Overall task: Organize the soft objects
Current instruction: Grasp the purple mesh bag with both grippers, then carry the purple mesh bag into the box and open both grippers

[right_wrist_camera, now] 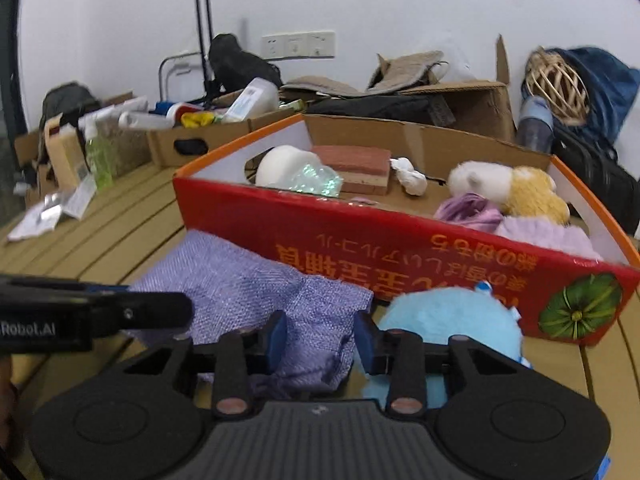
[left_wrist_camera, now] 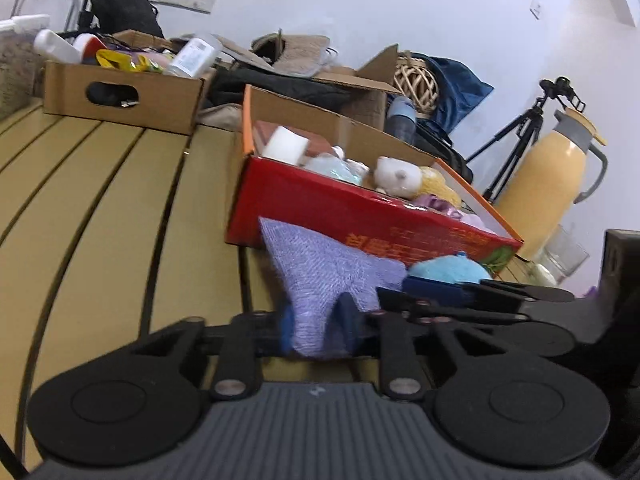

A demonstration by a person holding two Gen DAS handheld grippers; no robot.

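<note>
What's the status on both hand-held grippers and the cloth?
Left hand-held gripper shut on purple cloth. Right hand-held gripper open around the cloth. Blue plush beside it; red box right behind.

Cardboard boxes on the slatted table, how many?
3, maybe more hidden behind the clutter: the red box of soft toys in front, the brown handle-hole box of bottles back left, and the open brown box behind the red one.
</note>
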